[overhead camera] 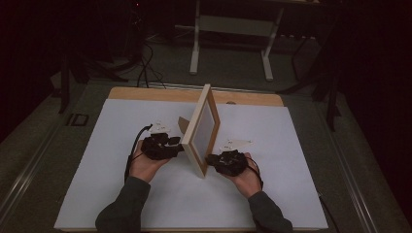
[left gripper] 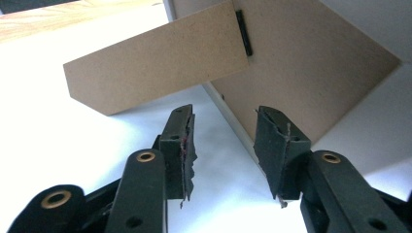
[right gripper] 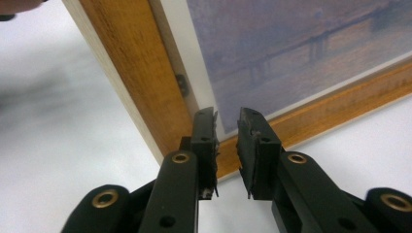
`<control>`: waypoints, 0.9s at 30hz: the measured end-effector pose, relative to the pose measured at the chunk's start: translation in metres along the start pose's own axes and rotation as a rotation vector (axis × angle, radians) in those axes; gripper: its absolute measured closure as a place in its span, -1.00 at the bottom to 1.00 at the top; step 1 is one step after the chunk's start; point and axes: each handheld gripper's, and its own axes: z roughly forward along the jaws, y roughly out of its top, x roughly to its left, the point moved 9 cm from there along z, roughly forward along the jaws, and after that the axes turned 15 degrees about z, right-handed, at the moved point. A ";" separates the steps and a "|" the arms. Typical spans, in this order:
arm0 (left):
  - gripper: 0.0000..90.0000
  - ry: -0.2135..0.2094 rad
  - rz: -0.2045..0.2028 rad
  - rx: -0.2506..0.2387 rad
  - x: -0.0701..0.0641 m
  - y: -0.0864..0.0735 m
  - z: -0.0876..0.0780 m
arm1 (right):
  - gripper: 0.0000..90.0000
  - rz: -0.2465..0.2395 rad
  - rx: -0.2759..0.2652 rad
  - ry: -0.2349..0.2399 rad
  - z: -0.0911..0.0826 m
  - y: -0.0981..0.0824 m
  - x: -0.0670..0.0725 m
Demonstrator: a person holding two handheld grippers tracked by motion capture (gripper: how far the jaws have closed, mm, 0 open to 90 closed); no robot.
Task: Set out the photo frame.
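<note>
**Frame standing on its prop, both claws slack beside it**

I am looking down on the light wooden picture frame [overhead camera: 201, 131], which is standing upright near the middle of the white sheet-covered table [overhead camera: 121, 194], edge-on to me and leaning slightly on its brown fibreboard back prop [left gripper: 155, 68]. I am holding the left gripper [overhead camera: 167, 145] just behind the frame's back side; its jaws are standing well apart with nothing between them, pointing at the frame's lower rear edge and the brown backing board [left gripper: 311, 73]. I am holding the right gripper [overhead camera: 216, 160] at the frame's near bottom corner on the picture side; its jaws are parted narrowly, close to the orange-brown wood moulding [right gripper: 131, 73] and the bluish print [right gripper: 301, 43], and I cannot tell whether the pads are touching it. The table's wooden far edge [overhead camera: 145, 93] is lying well beyond the frame. White surface is lying open to the left, right and near side of both hands.
</note>
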 end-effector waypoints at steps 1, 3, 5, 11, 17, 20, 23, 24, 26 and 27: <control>0.26 0.001 -0.007 0.003 -0.001 -0.002 -0.002 | 0.65 0.000 0.003 -0.006 -0.001 0.000 -0.002; 0.23 0.000 -0.012 0.007 -0.002 -0.004 -0.004 | 0.63 0.004 0.002 -0.011 -0.002 0.000 -0.004; 0.21 0.004 -0.013 0.011 -0.004 -0.007 -0.006 | 0.62 0.005 0.000 -0.015 -0.003 0.000 -0.006; 0.17 -0.024 -0.016 0.011 -0.015 -0.014 -0.012 | 0.56 0.013 0.001 -0.034 -0.006 -0.001 -0.013; 0.05 -0.041 -0.008 0.020 -0.026 -0.019 -0.015 | 0.49 0.024 0.000 -0.044 -0.009 -0.002 -0.018; -0.05 -0.055 -0.008 0.021 -0.032 -0.021 -0.015 | 0.44 0.032 -0.004 -0.051 -0.010 -0.002 -0.021; -0.14 -0.061 0.008 0.025 -0.038 -0.022 -0.015 | 0.41 0.036 -0.002 -0.055 -0.011 -0.002 -0.023; -0.18 -0.062 0.007 0.021 -0.040 -0.021 -0.014 | 0.39 0.038 -0.002 -0.056 -0.011 -0.002 -0.023; -0.26 -0.055 0.016 0.020 -0.043 -0.018 -0.013 | 0.38 0.039 -0.001 -0.058 -0.011 -0.002 -0.024; -0.30 -0.050 0.018 0.018 -0.045 -0.017 -0.012 | 0.37 0.039 -0.002 -0.060 -0.010 -0.002 -0.024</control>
